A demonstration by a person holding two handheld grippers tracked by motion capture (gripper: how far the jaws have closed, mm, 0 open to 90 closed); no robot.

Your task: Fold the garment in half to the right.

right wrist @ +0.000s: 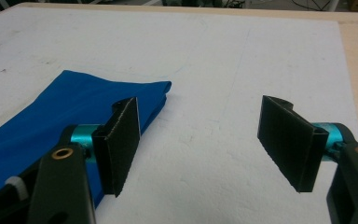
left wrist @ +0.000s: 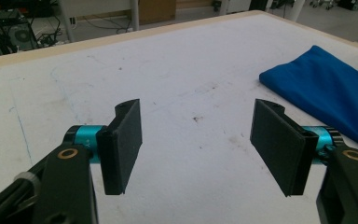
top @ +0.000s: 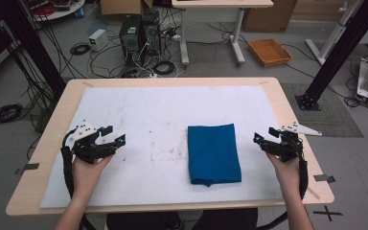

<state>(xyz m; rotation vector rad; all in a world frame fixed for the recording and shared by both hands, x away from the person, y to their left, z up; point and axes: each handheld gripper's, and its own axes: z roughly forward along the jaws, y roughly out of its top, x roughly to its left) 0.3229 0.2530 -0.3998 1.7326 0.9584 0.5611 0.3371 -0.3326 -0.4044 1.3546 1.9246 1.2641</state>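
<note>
- Lab floor behind your table: tangled cables, 2 dark computer towers (top: 138,32), an orange tray (top: 270,51) on the ground, a 2nd table's legs beyond it, black frame posts at both sides.
- Your table (top: 57,127) has a light wood top, w/ a big white sheet (top: 143,110) covering nearly all of it; only a wood border shows round the edges. Sheet is scuffed and stained near the middle.
- Blue cloth (top: 213,154) lies folded flat on the sheet, a tidy rectangle a bit right of centre, long side running away from you. Near edge has a small fold bump. Nothing on top of it, nothing touching it.
- Your left gripper (top: 113,134) sits over the sheet's left part, well apart from the cloth, tips pointing toward centre. Jaws spread wide, nothing between them; in the left gripper view you see bare stained sheet in the gap and the cloth off to the far right.
- Your right gripper (top: 264,134) is near the sheet's right edge, beside the cloth's right side but clear of it. Jaws wide apart, holding nothing; in the right gripper view the gap shows white sheet, and the cloth's corner lies behind the left pad (right wrist: 120,140).
- Both your forearms come in from the near edge, 1 each side of the cloth.
</note>
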